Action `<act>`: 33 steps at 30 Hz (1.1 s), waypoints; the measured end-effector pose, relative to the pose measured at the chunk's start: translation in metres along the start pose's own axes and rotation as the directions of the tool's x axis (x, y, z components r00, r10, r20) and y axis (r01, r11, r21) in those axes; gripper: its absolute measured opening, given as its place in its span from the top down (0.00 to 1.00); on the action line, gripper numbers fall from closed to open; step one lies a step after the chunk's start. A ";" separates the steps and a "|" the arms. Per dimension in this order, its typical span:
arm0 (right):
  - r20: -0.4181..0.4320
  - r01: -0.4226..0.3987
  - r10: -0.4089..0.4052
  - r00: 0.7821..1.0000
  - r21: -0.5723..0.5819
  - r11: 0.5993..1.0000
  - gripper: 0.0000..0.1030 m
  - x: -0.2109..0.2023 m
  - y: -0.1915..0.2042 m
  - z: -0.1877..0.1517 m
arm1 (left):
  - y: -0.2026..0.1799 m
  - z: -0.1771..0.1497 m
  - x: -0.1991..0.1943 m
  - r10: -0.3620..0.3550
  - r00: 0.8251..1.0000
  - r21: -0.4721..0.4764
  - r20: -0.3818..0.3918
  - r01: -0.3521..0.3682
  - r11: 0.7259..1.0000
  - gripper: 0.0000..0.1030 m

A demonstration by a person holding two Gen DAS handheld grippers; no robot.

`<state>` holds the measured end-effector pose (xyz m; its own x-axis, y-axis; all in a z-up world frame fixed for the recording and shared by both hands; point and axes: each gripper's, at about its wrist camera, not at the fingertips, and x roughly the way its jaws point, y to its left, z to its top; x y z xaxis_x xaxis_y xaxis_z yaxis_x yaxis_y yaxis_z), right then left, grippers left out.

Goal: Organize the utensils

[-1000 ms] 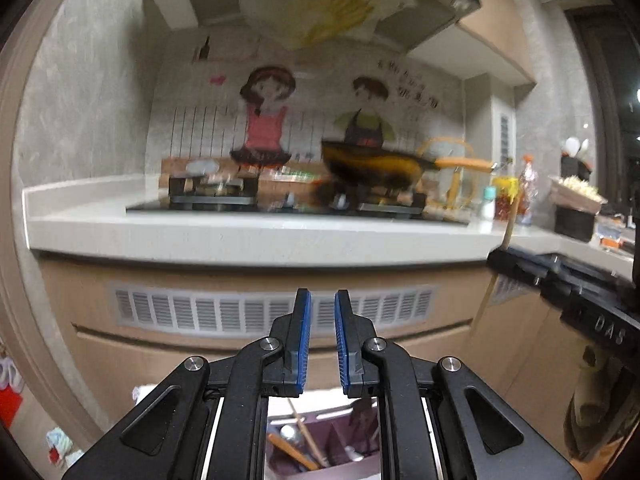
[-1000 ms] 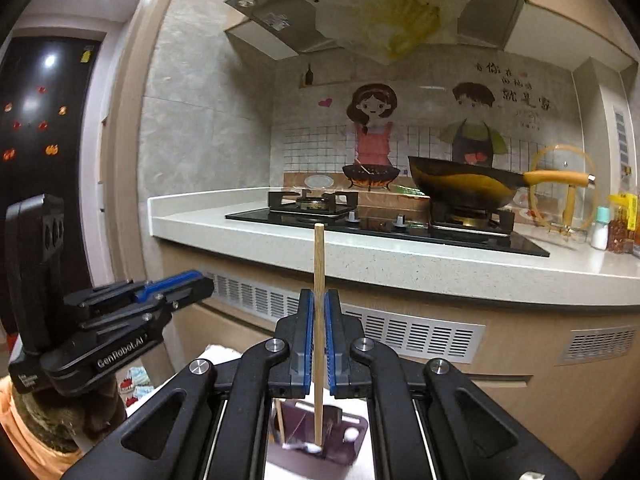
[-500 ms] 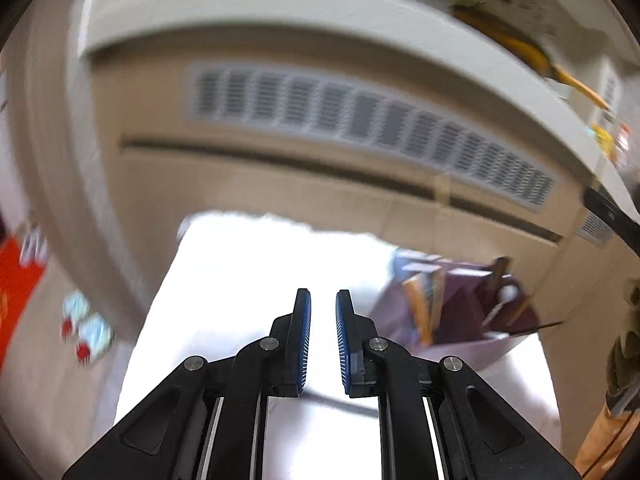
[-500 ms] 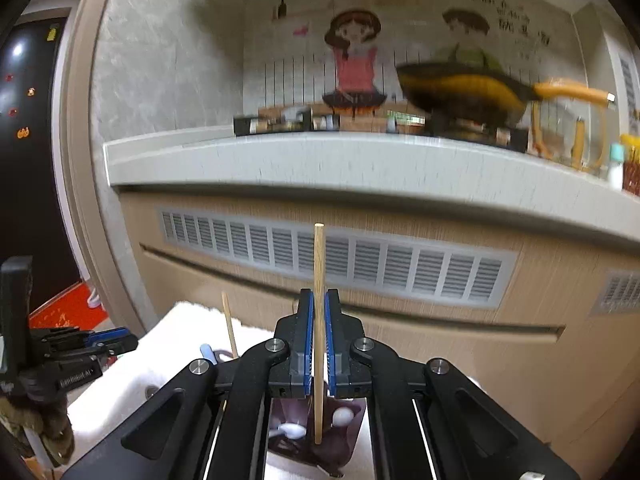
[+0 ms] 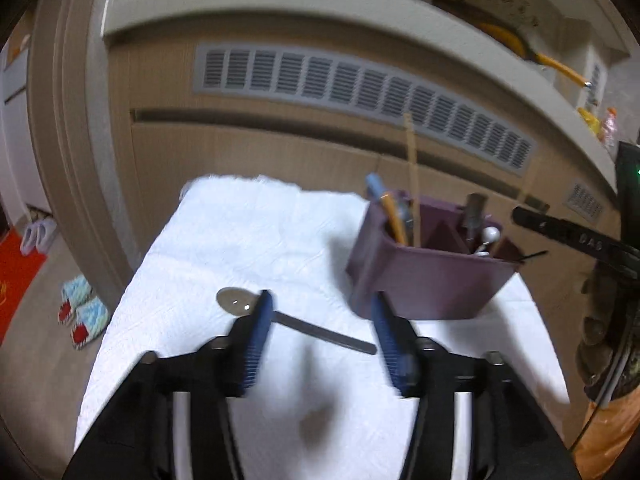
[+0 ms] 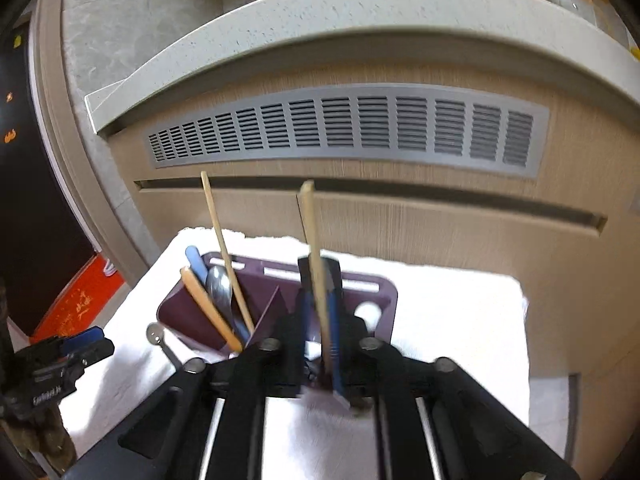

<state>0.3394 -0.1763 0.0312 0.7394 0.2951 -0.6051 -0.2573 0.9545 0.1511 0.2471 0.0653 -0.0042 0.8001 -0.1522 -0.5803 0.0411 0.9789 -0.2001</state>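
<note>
A purple utensil holder (image 6: 276, 312) is shown standing on a white cloth (image 5: 248, 232). The left gripper (image 5: 320, 336), its jaws just opened wide, is seen empty above a metal spoon (image 5: 296, 322) that lies flat on the cloth just left of the holder. Between the fingers of the right gripper (image 6: 318, 320), whose jaws have just been parting, a wooden chopstick (image 6: 314, 248) is shown upright over the holder; contact with the pads cannot be told. Further utensils are held in the holder's left compartment.

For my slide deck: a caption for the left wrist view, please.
Left gripper, jaws just opened and empty, above a metal spoon on the white cloth beside the purple utensil holder.
</note>
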 end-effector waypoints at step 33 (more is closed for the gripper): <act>0.238 0.282 -0.286 0.928 0.050 0.958 0.09 -0.186 0.039 -0.179 | -0.103 -0.095 -0.117 0.044 0.965 0.216 0.259 -0.102 0.971 0.00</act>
<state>0.0806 -0.2018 0.0096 0.9079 0.0117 -0.4189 -0.0070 0.9999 0.0127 0.0920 -0.0303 0.0093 0.9288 -0.0689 -0.3640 0.0876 0.9955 0.0351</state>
